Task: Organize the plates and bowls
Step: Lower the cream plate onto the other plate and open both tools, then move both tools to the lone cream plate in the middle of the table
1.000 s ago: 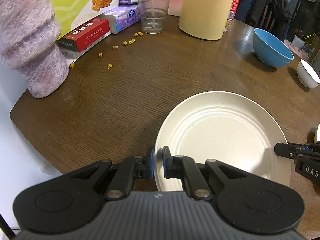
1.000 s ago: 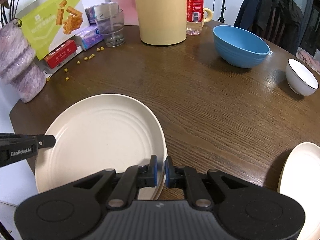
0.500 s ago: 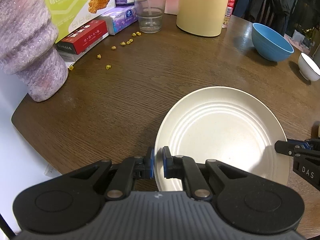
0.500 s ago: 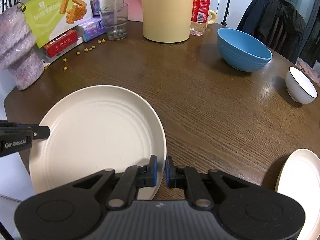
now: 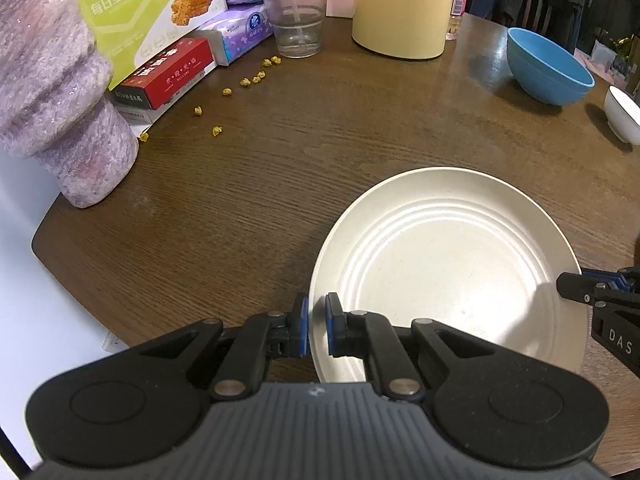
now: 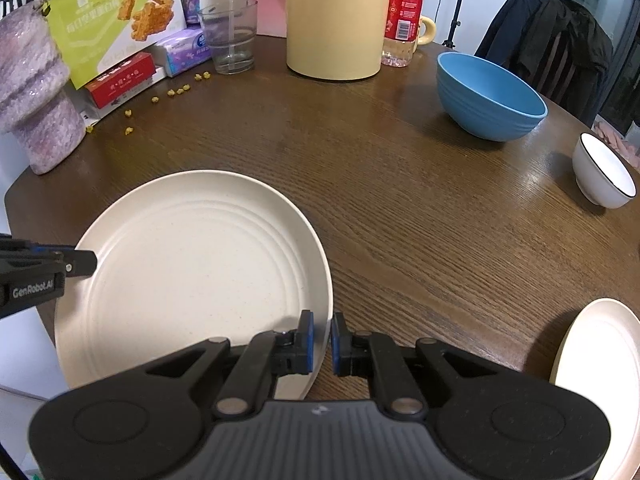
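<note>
The cream plate [image 5: 448, 268] is pinched at opposite rims: the left hand-held gripper [image 5: 316, 326] is clamped on its lower-left edge, the right hand-held gripper [image 6: 321, 338] on its lower-right edge. It is carried between them, apparently just above the bench [image 6: 400, 200]. The second cream plate [image 6: 596, 384] lies at lower right, nearer the right hand, seen only in the right wrist view. The blue bowl [image 6: 490, 98] and white bowl [image 6: 604, 176] sit well apart at upper right. A round plate has no long axis.
</note>
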### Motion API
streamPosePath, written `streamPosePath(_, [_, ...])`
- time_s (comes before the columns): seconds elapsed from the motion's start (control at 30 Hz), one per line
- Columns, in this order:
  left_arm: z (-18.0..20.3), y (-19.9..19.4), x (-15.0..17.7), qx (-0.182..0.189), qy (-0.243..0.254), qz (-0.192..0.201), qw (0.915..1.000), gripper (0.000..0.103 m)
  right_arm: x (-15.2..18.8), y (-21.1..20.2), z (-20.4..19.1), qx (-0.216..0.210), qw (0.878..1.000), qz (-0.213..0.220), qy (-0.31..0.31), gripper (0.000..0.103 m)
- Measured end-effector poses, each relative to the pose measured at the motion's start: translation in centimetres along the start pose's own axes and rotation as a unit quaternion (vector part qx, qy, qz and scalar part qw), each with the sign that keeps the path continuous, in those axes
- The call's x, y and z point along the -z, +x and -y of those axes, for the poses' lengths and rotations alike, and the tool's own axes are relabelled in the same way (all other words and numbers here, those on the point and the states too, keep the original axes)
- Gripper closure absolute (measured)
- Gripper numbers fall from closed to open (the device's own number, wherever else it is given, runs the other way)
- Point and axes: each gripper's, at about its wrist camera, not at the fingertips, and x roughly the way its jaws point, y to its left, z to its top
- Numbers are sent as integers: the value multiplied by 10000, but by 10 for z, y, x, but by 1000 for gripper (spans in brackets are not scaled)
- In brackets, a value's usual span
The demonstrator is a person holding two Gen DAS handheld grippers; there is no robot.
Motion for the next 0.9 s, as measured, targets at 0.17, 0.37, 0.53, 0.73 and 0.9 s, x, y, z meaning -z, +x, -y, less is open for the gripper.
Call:
streamPosePath(0.17, [3,1,-2,-69,51,-49,10000,94,0,1,-1,15,10000,-15,-1,95])
streamPosePath(0.37, [7,4,-3,-167,100,-147,9997,94,-1,3,-1,29,10000,-54,4,95])
streamPosePath(0.53, [5,5,-5,-169,14,-229,9996,93,-2,4,2,-45,9999,-87,80,95])
streamPosePath(0.73, [-6,-6,-5,-69,-211,-33,9997,40,-3,-6,24,-436,9969,40,657,34])
streamPosePath(0.9, [-16,-44,7,164,-308,564,9978,3,14,-48,37,-733,9912,568,949,6])
